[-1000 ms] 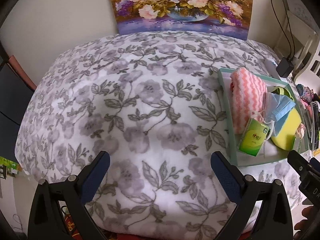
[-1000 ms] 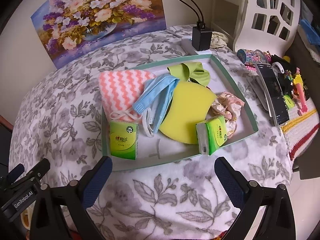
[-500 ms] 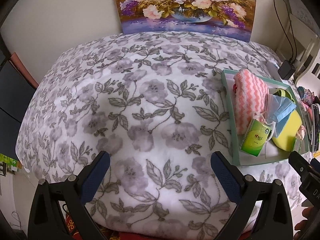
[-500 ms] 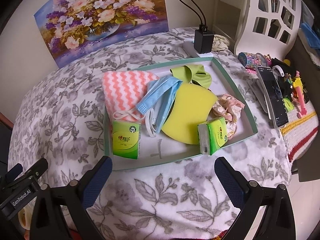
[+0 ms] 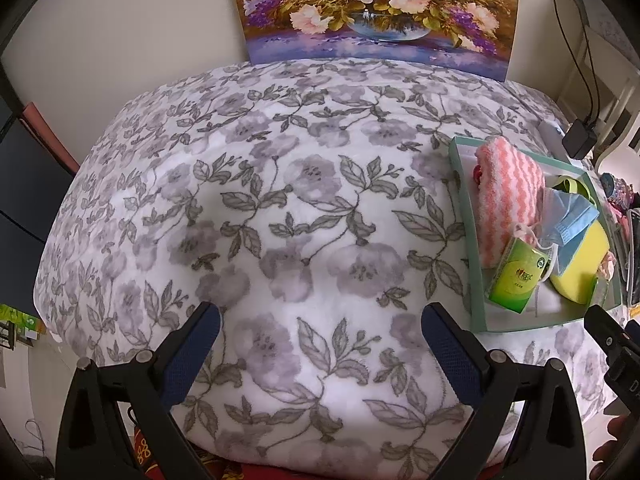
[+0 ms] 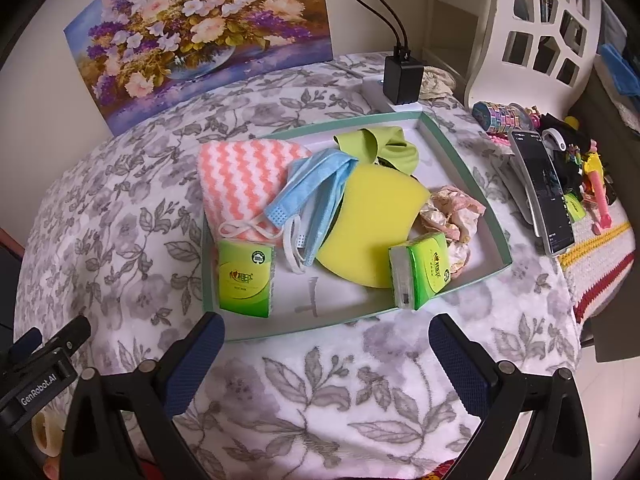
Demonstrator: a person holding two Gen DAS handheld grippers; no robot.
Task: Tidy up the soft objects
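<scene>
All soft items sit inside the green-rimmed tray (image 6: 460, 152) on the right part of the bench, which is covered by a floral blanket (image 5: 280, 220). In the tray: pink-and-white zigzag towel (image 6: 244, 172) at far left, blue face mask (image 6: 316, 188) draped from the towel over onto the yellow sponge (image 6: 376, 220) in the middle, lime-green cloth (image 6: 376, 144) at the far edge, a pale floral scrunchie (image 6: 452, 212) at right, one green tissue pack (image 6: 245, 284) standing at the near-left corner, a second tissue pack (image 6: 420, 272) leaning on the sponge's near-right edge. Things overlap and lie loosely, not in rows. Left tool (image 5: 320, 340) hangs wide, nothing between its pads, over bare blanket well left of the tray. Right tool (image 6: 326, 354) is also spread wide and carrying nothing, just near of the tray's near rim, roughly centred on it. Progress call: ambiguous. Fits either a tray of jumbled items waiting to be taken out and laid on the open blanket, or items already gathered into the tray as the end state. The blanket's left side holds nothing soft. Phone (image 6: 544, 188) and small clutter off to the right stay outside the tray and look unrelated. Can't tell from this which direction the sort runs.
</scene>
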